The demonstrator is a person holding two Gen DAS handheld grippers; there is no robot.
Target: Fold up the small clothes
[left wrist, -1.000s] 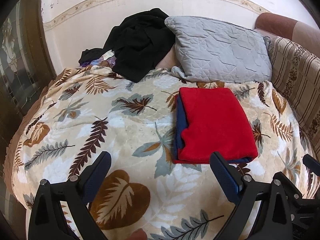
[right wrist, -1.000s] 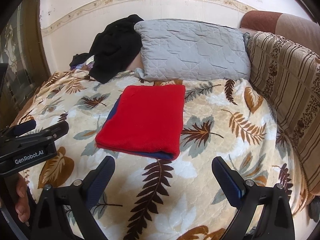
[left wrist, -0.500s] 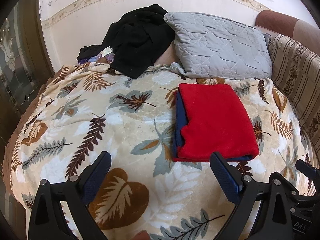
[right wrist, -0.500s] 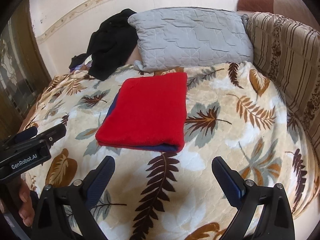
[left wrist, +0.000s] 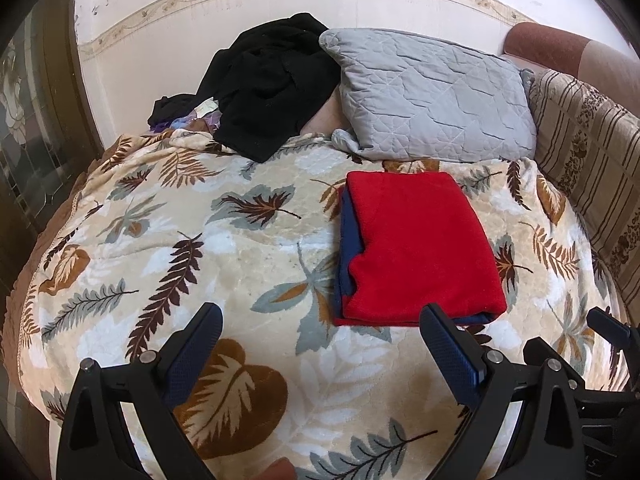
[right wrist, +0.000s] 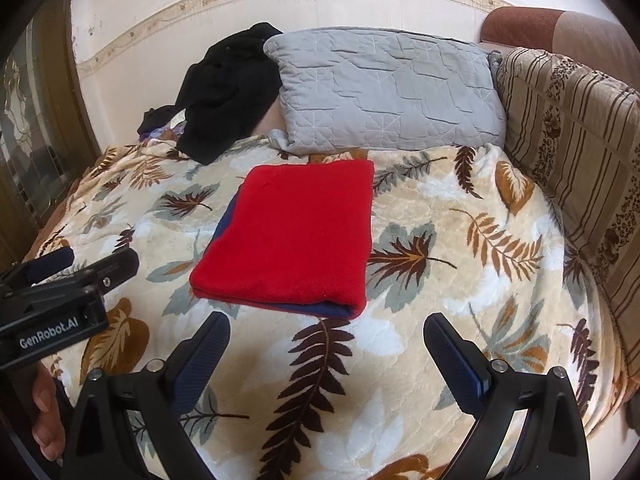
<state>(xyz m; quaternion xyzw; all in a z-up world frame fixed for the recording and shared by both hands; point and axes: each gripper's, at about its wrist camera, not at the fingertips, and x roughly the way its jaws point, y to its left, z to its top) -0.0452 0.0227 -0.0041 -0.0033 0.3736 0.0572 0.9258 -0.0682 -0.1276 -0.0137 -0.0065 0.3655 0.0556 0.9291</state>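
Observation:
A folded red garment with a blue layer under it [left wrist: 416,248] lies flat on the leaf-print blanket [left wrist: 248,248], in front of the grey pillow. It also shows in the right wrist view [right wrist: 292,240]. My left gripper [left wrist: 320,344] is open and empty, held above the blanket near the garment's near edge. My right gripper [right wrist: 326,344] is open and empty, just short of the garment's near edge. The left gripper's body [right wrist: 52,304] shows at the left of the right wrist view.
A grey quilted pillow [left wrist: 432,96] leans at the back against the wall. A heap of black clothes [left wrist: 272,80] lies to its left. A striped sofa back [right wrist: 576,152] runs along the right. A dark door frame stands at the left.
Both grippers have stayed open and shifted only slightly; the right wrist view dipped toward the garment and came back. The folded garment has not moved.

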